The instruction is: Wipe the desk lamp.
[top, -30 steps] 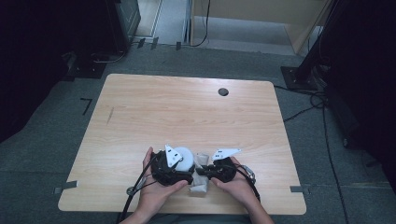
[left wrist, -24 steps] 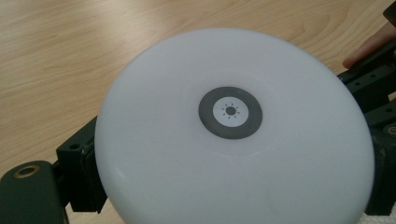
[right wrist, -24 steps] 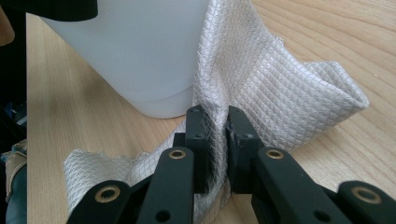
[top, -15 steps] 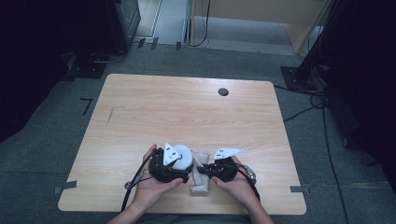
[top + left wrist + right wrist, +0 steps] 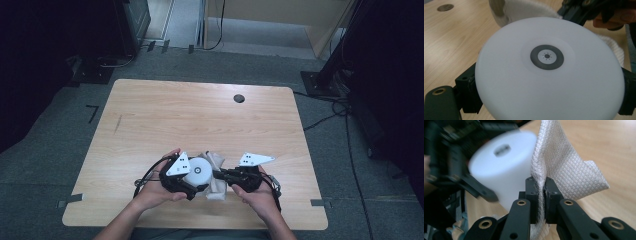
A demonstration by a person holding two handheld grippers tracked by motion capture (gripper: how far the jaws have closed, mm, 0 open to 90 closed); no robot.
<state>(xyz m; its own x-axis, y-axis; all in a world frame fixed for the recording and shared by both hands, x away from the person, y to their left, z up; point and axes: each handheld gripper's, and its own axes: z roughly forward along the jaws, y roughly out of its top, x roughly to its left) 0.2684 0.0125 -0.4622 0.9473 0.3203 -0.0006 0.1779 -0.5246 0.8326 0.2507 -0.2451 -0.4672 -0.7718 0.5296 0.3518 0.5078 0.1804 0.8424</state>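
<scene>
A light wooden bench (image 5: 200, 115) stands on grey carpet in a dim room. The left hand-held gripper (image 5: 192, 187), jaws just narrowed, clasps a white round container (image 5: 549, 75); beside it, the right hand-held gripper (image 5: 540, 200) pinches a white cloth (image 5: 564, 170) tightly.

The round container (image 5: 549, 72) is plain white with a dark grey ring and a small black dot at its centre. The cloth (image 5: 564, 167) is off-white with a fine diamond weave. The tabletop (image 5: 200, 120) is pale wood grain.

White cup (image 5: 504, 167) motion-blurred, cloth-overlapped.
</scene>
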